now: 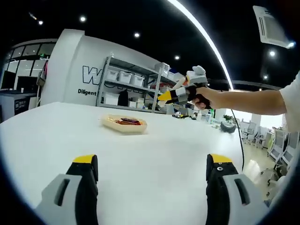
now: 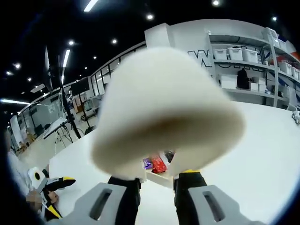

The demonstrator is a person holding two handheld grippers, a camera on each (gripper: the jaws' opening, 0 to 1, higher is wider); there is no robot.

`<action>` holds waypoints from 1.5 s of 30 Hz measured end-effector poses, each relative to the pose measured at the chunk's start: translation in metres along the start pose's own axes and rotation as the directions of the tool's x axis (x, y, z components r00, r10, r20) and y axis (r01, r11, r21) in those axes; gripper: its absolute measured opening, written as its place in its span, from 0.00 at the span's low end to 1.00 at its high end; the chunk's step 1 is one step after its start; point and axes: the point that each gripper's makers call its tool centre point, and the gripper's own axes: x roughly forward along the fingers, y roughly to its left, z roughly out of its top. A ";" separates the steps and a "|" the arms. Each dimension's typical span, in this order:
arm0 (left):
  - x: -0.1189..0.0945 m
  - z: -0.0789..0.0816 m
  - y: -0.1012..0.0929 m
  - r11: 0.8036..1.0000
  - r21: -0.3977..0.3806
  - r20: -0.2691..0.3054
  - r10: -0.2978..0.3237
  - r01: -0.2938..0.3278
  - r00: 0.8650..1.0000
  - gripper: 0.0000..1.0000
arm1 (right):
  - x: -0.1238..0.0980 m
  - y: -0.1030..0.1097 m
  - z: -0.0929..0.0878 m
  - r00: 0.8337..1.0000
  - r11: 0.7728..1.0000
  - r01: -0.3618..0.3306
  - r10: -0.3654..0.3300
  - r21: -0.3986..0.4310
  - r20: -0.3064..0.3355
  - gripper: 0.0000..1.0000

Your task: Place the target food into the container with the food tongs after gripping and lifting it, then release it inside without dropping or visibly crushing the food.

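Metal shelving (image 1: 133, 82) w/ white bins (image 1: 125, 77) behind white table (image 1: 154, 154).

The left gripper (image 1: 152, 176) has fat black jaws with yellow tips and grey sides — the person's sleeve (image 1: 291, 101) is white.

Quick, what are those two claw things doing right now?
Left gripper: jaws wide open, empty, above the white table.
Right gripper: shut on a white tongs-like tool.
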 end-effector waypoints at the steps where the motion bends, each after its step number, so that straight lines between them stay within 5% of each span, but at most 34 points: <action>1: 0.000 0.000 0.000 1.000 0.002 -0.001 0.000 0.000 1.000 0.94 | -0.003 0.001 0.000 1.000 1.000 -0.002 0.002 -0.002 0.004 0.21; 26: 0.002 -0.010 -0.006 1.000 0.016 -0.059 -0.017 0.018 0.998 0.92 | -0.045 0.018 -0.050 0.998 0.998 -0.063 0.063 -0.002 -0.012 0.22; 45: 0.004 -0.018 -0.018 0.996 0.035 -0.108 -0.075 0.079 0.991 0.90 | -0.078 0.061 -0.086 0.991 0.986 -0.133 0.133 -0.099 0.001 0.22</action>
